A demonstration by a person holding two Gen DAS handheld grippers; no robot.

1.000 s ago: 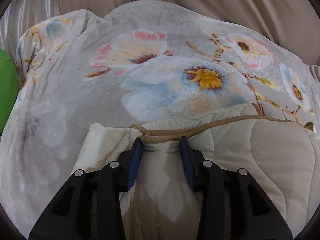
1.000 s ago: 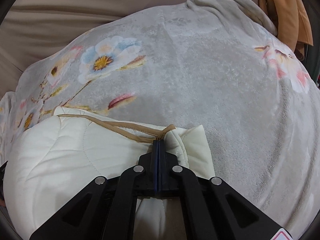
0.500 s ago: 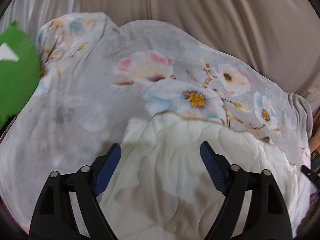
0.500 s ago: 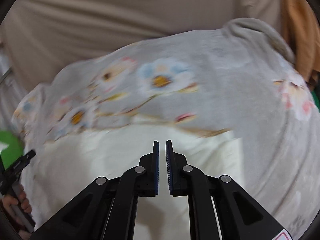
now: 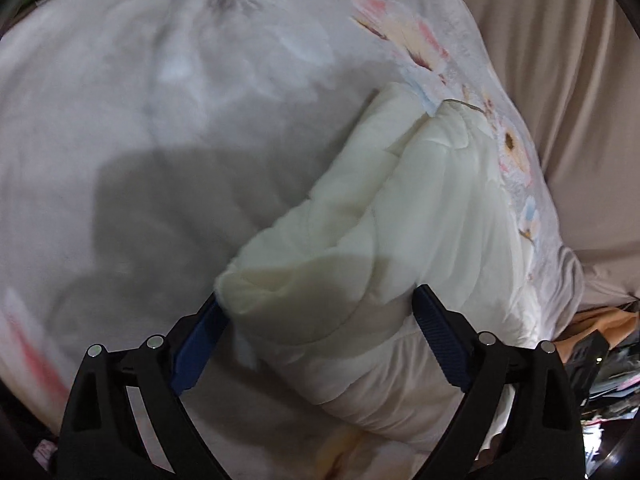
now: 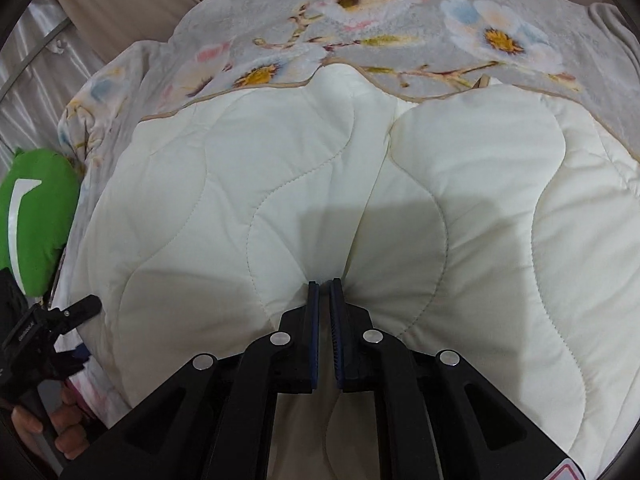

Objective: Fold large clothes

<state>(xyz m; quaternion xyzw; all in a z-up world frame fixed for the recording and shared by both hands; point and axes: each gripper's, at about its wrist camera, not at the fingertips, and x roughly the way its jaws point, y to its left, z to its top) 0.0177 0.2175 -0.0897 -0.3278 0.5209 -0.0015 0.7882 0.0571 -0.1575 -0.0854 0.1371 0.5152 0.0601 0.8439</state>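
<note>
A cream quilted garment [image 6: 320,180] with tan edging lies folded on a grey floral blanket [image 6: 400,20]. In the left wrist view its thick folded end [image 5: 420,220] reaches between the jaws of my left gripper [image 5: 318,296]. Those jaws are opening wide, and the pads do not press the fabric. My right gripper [image 6: 325,282] hangs over the middle crease of the garment. Its jaws stand a narrow slit apart with nothing visible between them. The left gripper [image 6: 60,320] and the hand [image 6: 60,440] holding it show at the lower left of the right wrist view.
A green cushion [image 6: 36,216] lies at the blanket's left edge. Beige draped fabric [image 5: 560,80] backs the blanket. An orange cloth [image 5: 592,332] and dark clutter sit off the blanket's right end. Grey blanket [image 5: 180,120] spreads left of the garment.
Both grippers let go of the garment's tan-edged corners. The left one opened wide, rolled and swung to the garment's end. The right one drew back over the garment's middle.
</note>
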